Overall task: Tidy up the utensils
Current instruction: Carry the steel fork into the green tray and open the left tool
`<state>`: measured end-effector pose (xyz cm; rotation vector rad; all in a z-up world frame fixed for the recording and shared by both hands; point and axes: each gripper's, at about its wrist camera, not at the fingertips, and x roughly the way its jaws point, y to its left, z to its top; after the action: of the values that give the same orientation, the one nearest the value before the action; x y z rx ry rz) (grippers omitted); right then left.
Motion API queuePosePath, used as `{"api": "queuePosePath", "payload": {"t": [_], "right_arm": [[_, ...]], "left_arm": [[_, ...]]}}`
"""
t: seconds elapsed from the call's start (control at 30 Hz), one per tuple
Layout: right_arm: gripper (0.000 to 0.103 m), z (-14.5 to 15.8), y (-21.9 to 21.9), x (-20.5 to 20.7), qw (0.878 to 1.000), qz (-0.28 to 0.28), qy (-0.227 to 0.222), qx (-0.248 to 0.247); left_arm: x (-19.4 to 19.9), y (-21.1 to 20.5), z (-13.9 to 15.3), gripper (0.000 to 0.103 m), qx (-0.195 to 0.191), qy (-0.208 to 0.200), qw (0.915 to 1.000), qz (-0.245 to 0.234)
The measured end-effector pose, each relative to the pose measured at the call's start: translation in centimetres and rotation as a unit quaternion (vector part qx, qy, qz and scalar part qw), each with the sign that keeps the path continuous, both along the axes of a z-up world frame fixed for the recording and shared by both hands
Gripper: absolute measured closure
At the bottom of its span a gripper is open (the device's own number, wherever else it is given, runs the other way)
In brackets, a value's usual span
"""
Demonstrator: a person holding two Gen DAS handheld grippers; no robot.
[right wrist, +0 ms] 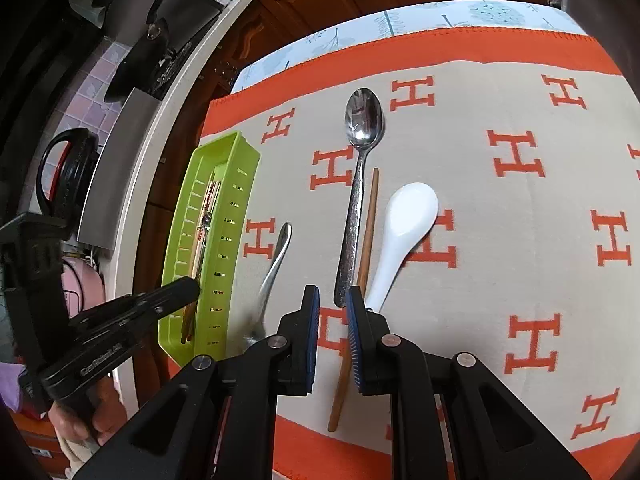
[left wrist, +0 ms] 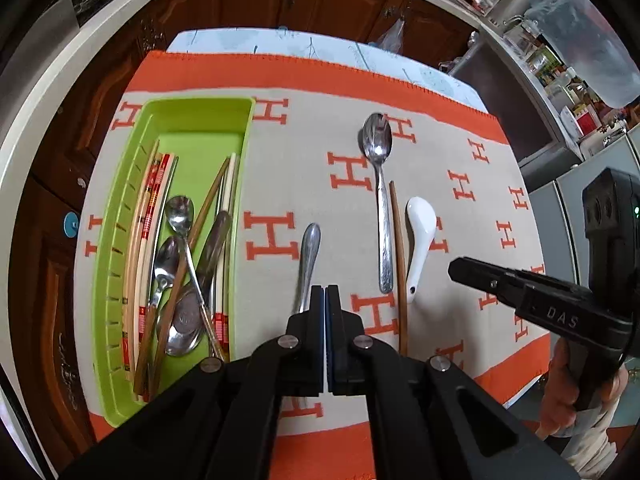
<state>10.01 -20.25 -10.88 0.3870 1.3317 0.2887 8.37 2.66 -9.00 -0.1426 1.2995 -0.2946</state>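
Steel shows in your left gripper (left wrist: 325, 294), whose pads are pressed together on a plain metal utensil handle (left wrist: 310, 258) raised above the orange-and-beige cloth (left wrist: 460, 152), just right of the green tray (left wrist: 200, 120) of chopsticks and spoons. Your right gripper (right wrist: 332, 300) hangs slightly parted and empty over the patterned steel spoon (right wrist: 358, 184), brown chopstick (right wrist: 368, 232) and white ceramic spoon (right wrist: 404, 220), which lie side by side.
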Motion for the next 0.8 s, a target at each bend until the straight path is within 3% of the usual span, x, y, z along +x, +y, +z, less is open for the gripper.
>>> {"api": "queuePosePath", "payload": {"t": [0.2,0.33,0.63,0.8], "right_arm": [[0.089,0.0,0.9,-0.1,1.0,0.013,0.001,-0.004],[0.089,0.0,0.6,-0.3,1.0,0.014,0.002,-0.006],[0.089,-0.7,-0.8,-0.2,1.0,0.001,0.008,-0.002],[0.089,-0.9,-0.7,-0.2,1.0,0.004,0.009,0.0]], "left_arm": [[0.7,-1.0,-3.4,0.099,-0.005,0.043,0.999,-0.012],[1.7,-1.4,-5.8,0.086,0.001,0.066,0.9977,-0.013],[2.6,-0.4,-7.4,0.086,0.028,0.08,0.9963,-0.016],[2.9,-0.7,-8.0,0.091,0.028,0.091,0.995,-0.029]]}}
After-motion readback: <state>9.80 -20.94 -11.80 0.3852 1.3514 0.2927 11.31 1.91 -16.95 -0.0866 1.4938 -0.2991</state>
